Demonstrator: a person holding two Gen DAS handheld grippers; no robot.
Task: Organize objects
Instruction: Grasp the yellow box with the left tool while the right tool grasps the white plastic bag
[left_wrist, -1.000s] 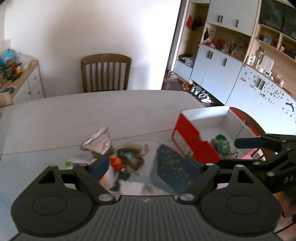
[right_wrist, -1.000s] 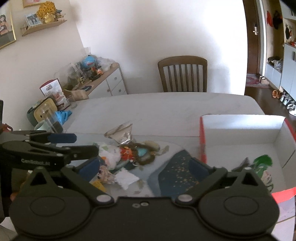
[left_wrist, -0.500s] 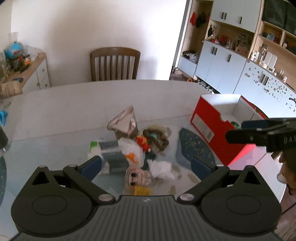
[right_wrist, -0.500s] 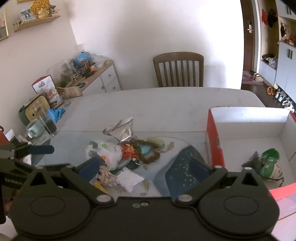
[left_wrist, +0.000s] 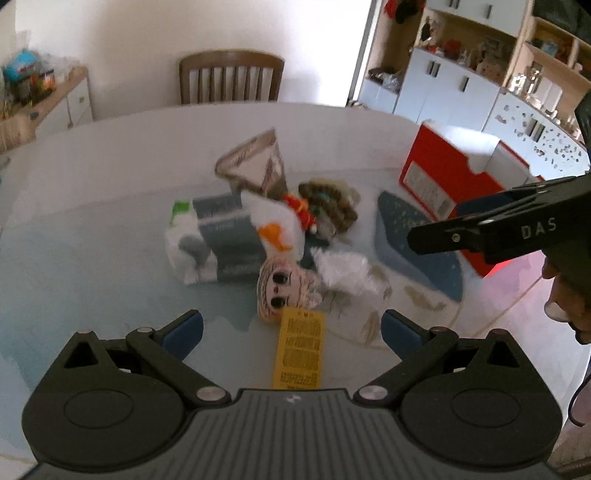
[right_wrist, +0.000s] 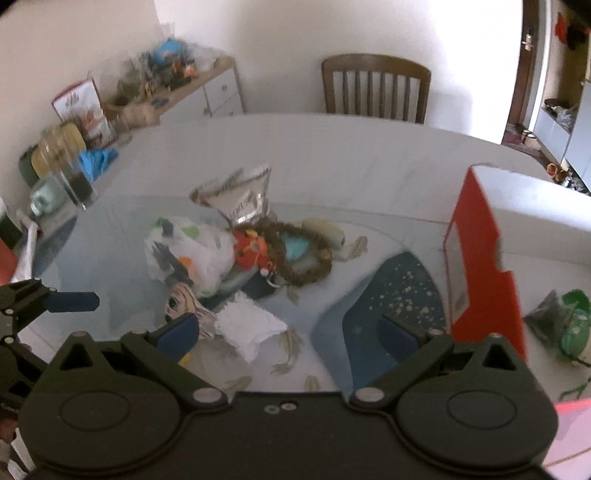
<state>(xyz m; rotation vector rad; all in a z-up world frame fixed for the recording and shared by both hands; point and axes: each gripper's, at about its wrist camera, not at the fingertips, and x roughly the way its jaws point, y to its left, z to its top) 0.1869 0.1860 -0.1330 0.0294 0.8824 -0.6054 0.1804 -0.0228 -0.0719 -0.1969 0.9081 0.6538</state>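
We count one red box (right_wrist: 480, 258), one wooden chair (right_wrist: 375, 86), one doll head (left_wrist: 282, 286), one yellow tag (left_wrist: 299, 349), one silver pouch (right_wrist: 240, 195), and perhaps two plastic bags at frame centre; blur prevents certainty.

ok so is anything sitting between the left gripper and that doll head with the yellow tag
Nothing visible blocks it. The left gripper is open, and the doll head lies just ahead of its fingers, its yellow tag running back between them. The crumpled white paper lies close beside the doll, toward the red box.
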